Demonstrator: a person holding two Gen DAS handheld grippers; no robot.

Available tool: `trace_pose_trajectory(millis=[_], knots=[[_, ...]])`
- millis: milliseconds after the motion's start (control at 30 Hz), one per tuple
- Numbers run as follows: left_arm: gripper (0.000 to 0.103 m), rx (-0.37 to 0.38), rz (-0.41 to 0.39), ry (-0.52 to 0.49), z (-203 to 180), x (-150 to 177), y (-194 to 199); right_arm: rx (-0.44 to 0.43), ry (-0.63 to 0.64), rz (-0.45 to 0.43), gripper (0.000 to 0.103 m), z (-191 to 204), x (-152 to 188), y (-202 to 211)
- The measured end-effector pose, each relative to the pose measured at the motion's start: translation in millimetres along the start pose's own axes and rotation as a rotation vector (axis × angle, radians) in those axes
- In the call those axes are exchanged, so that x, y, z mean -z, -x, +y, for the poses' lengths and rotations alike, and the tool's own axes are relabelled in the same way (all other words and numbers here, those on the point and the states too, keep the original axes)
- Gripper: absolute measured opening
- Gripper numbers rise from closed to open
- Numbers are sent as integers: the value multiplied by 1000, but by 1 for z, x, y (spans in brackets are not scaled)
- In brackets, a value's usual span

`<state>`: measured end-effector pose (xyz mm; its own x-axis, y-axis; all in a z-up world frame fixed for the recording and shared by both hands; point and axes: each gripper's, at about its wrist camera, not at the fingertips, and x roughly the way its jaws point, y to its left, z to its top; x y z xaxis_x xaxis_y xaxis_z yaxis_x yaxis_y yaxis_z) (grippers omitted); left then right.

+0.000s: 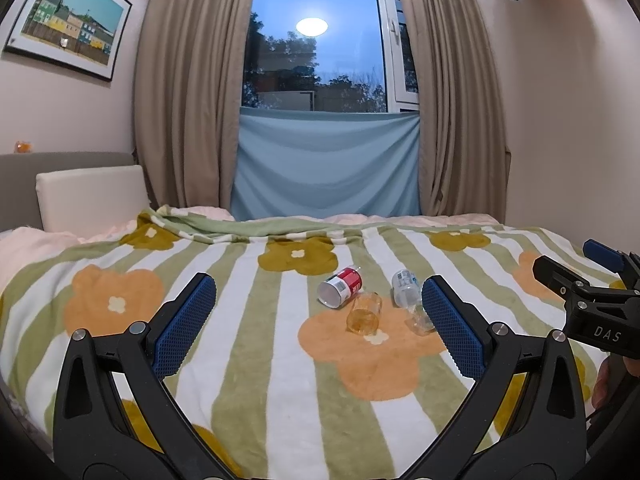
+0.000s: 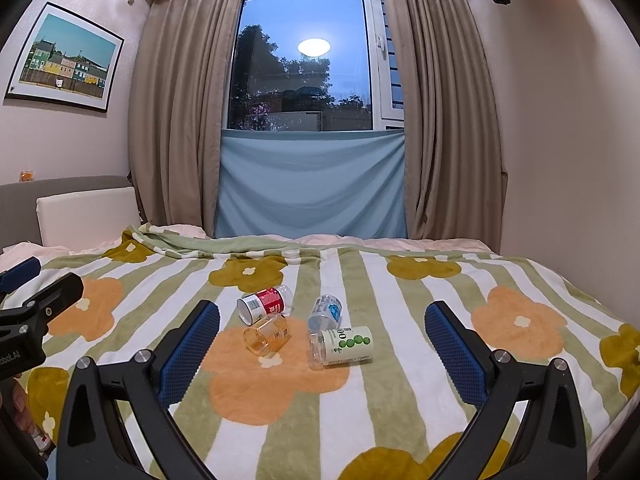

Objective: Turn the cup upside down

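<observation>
Cup (image 1: pixel 363 314) (image 2: pixel 266 334) of clear amber plastic lies on its side on the bed (image 1: pixel 280 380) (image 2: pixel 400 400), over an orange flower of the striped blanket, its open mouth turned toward the cameras and a little to the left. Just behind it, touching or nearly so, lies a red-and-white can (image 1: pixel 340 286) (image 2: pixel 264 303), also on its side. Beside the cup to the right lies a clear bottle with a blue label (image 1: pixel 405 287) (image 2: pixel 326 312), and nearer the cameras a clear bottle with a green-dotted white label (image 2: pixel 342 346), which the left wrist view shows only as a clear end partly behind a finger pad. Left gripper (image 1: pixel 316 320) hangs above the blanket with its jaws spread wide and nothing between them; the cup sits ahead of it, between the lines of its two blue pads, closer to the right pad (image 1: pixel 452 324), and well apart from both. Right gripper (image 2: pixel 322 346) is likewise spread wide and holds nothing; in its view the cup lies ahead and toward the left pad (image 2: pixel 192 354), apart from it, with the green-dotted bottle nearer the middle of the gap. Each gripper shows at the edge of the other's view. Behind the bed are brown curtains (image 1: pixel 188 92) (image 2: pixel 180 112), a window (image 1: pixel 316 40) (image 2: pixel 300 60) with a blue cloth (image 1: pixel 326 168) (image 2: pixel 312 184) hung below it, and a framed picture (image 1: pixel 68 20) (image 2: pixel 66 58) on the left wall.
</observation>
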<state>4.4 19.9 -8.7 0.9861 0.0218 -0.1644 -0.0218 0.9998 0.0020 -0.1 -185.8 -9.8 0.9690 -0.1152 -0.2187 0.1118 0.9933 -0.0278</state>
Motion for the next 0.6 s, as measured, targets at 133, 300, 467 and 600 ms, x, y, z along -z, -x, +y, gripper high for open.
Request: trace_pose_trajectory(millis=[133, 300, 467, 600], knots=[[103, 0, 0, -2, -1, 0, 0, 2, -2, 2, 103, 2, 1, -1], [103, 5, 5, -1, -1, 1, -1, 1, -2, 3, 103, 2, 1, -1], [103, 13, 11, 4, -4, 2, -2, 3, -3, 6, 103, 2, 3, -1], [103, 13, 13, 5, -4, 3, -2, 13, 6, 0, 103, 4, 4, -1]])
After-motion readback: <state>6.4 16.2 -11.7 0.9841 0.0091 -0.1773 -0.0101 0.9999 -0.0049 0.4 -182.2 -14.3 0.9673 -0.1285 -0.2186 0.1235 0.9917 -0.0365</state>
